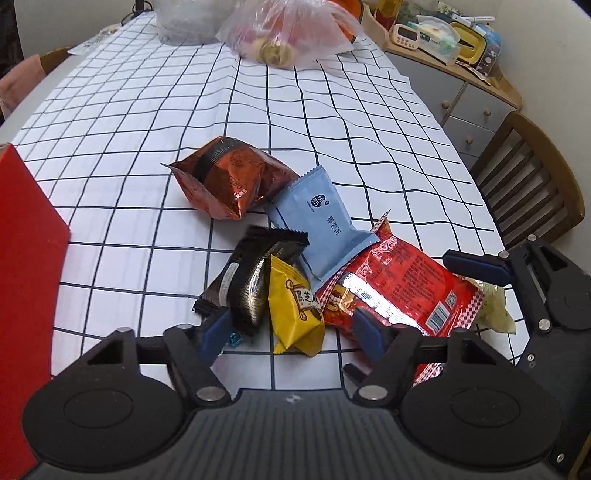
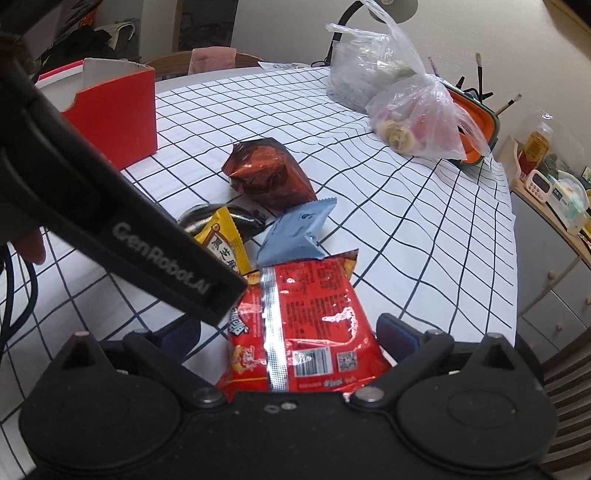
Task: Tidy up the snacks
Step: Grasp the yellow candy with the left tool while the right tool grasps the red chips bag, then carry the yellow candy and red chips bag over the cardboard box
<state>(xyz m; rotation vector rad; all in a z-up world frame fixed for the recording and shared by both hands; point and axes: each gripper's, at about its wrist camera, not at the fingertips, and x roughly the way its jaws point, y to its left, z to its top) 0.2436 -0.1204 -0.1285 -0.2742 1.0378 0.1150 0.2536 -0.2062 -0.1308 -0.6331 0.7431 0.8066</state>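
Several snack packets lie heaped on the checked tablecloth (image 1: 147, 110). My left gripper (image 1: 291, 334) is open low over the heap, with a yellow packet (image 1: 291, 306) and a black packet (image 1: 251, 273) between its blue fingers; the pads do not press. My right gripper (image 2: 290, 336) is open astride the big red bag (image 2: 306, 306); one of its fingers (image 1: 476, 267) shows over that bag's far side. A light blue packet (image 1: 325, 225) leans on the red bag (image 1: 402, 280). A dark red foil bag (image 1: 232, 181) lies apart behind. A red box (image 2: 118, 110) stands to the left.
Clear plastic bags (image 1: 291, 33) of goods sit at the table's far end. A wooden chair (image 1: 532, 192) and a grey drawer cabinet (image 1: 461, 99) stand beyond the right edge. A pale packet (image 1: 495, 306) pokes out under the red bag. The left gripper's body (image 2: 129, 221) crosses the right wrist view.
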